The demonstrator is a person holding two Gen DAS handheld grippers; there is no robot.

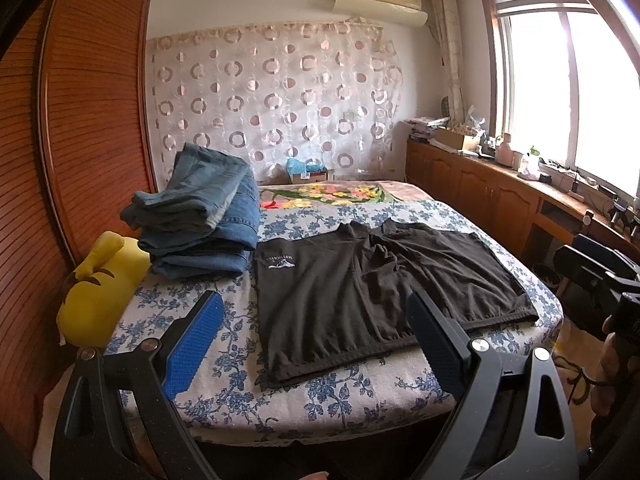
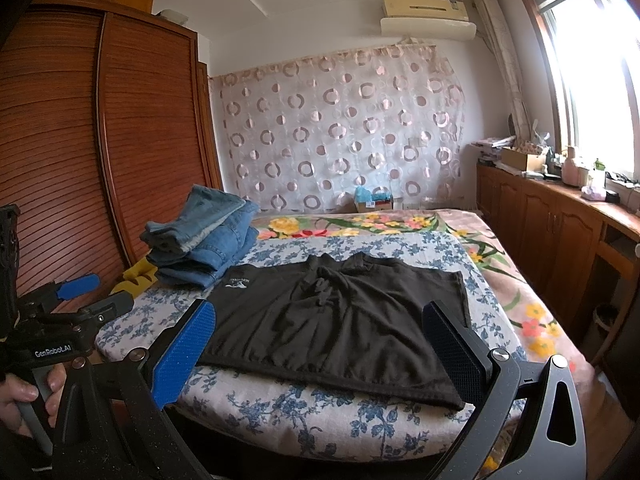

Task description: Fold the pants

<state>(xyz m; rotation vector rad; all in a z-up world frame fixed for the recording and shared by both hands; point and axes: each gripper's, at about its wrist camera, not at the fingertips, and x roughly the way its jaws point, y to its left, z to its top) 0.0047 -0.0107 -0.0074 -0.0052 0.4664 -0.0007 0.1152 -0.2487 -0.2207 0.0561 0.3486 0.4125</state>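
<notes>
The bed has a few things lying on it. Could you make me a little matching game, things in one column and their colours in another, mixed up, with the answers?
Things:
1. shorts
2. jeans
3. plush toy
4. finger pads

Colours:
A. yellow
B. bright blue
C. black
D. faded denim blue

Pairs: 1-C, 2-D, 3-A, 4-B

The shorts lie spread flat on the bed; the jeans sit folded in a stack, with the toy beside them.
</notes>
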